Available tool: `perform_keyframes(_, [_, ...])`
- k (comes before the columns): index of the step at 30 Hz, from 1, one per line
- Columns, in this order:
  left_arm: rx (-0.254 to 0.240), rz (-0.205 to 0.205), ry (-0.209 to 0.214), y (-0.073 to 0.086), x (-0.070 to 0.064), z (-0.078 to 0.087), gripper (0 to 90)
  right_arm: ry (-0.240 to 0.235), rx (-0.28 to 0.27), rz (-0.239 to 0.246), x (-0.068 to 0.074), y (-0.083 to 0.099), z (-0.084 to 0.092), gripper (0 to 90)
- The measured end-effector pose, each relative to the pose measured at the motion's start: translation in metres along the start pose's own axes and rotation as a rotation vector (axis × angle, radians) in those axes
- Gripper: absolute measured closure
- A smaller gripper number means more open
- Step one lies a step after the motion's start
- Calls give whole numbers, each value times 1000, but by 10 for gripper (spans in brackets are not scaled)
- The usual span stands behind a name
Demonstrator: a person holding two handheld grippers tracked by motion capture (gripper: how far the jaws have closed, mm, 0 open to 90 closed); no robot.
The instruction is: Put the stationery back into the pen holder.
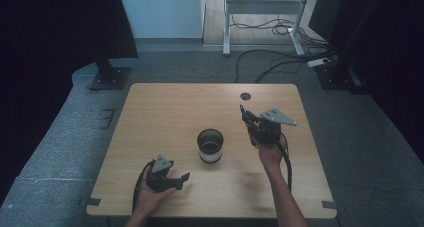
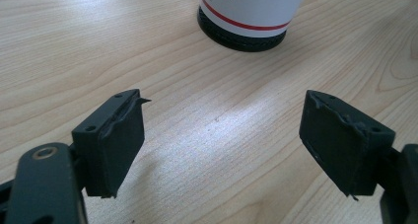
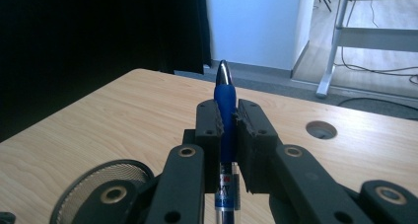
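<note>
The blue pen (image 3: 226, 116) is partly hidden: its lower barrel runs down between the jaws of the right hand-held gripper (image 3: 226, 116), and the print on it is too small to read. Its dark silvery tip rises above the jaws, which are pressed onto its blue grip. In the high view it is a thin dark sliver above the counter (image 1: 150, 112), right of the mesh cup (image 1: 210, 145). The left hand-held gripper (image 2: 222, 135) rests near the counter's front edge, jaws spread over bare wood, with the cup's top cut off.
</note>
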State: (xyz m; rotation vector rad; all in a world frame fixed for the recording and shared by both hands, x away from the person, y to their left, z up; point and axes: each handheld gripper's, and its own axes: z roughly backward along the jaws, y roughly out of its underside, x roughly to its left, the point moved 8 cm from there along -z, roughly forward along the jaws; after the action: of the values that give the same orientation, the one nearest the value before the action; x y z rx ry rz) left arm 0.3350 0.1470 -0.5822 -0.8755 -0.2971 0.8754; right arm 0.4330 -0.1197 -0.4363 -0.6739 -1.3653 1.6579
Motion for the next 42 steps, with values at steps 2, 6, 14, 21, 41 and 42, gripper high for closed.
perform_keyframes(2, [-1,2,2,0,0,0,176,-6,-2,11,5,-2,-3,787])
perform_keyframes(6, [1,1,3,0,0,0,176,-11,-7,18,12,-4,-9,787])
perform_keyframes(14, [3,2,5,1,-1,-1,176,-32,-11,27,26,-10,-20,786])
perform_keyframes(21, [8,-1,8,1,-2,-2,177,-48,-17,34,39,-14,-31,787])
perform_keyframes(41, [8,0,17,1,-1,-1,177,-88,-9,66,76,-20,-64,786])
perform_keyframes(42, [8,-3,16,1,-1,-1,177,-88,-9,66,76,-20,-64,786])
